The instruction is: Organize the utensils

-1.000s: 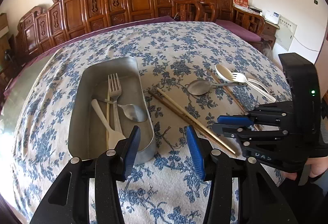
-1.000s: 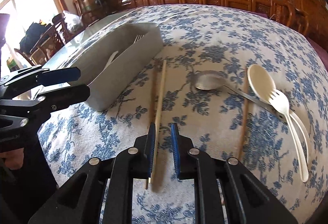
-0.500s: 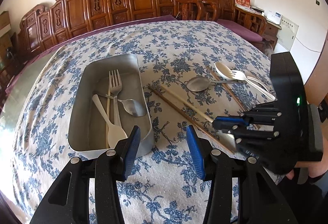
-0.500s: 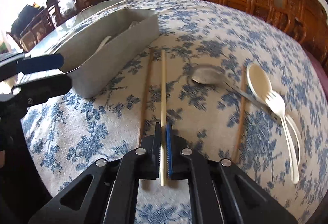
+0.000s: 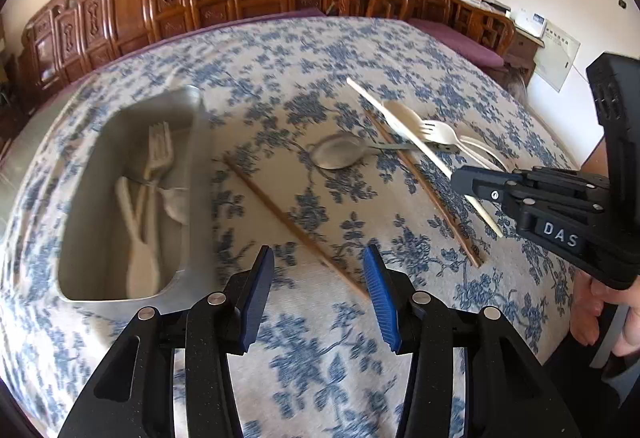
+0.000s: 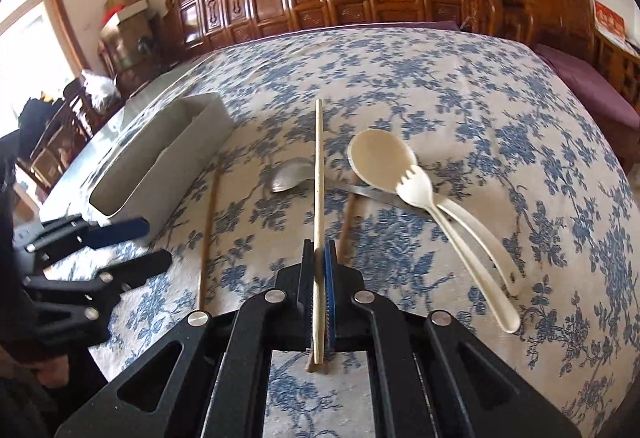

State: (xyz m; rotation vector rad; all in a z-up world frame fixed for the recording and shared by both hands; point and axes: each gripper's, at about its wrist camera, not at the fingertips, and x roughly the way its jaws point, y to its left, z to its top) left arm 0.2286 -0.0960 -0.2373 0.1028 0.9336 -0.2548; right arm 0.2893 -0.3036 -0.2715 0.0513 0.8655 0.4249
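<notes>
So we've got the right gripper (image 6: 319,270) clamped on the pale wooden chopstick (image 6: 318,173) — carry it level to the grey metal tray (image 5: 120,278); left gripper (image 5: 318,278) half-open, empty.

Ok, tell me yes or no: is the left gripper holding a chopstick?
No. The left gripper stands open and empty above the tablecloth, while the right gripper is clamped on the pale chopstick.

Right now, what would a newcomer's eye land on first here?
The right gripper, shut on a pale chopstick that points out over the floral tablecloth. Next, the metal tray at left, holding forks and spoons, and the left gripper open above a brown chopstick.
</notes>
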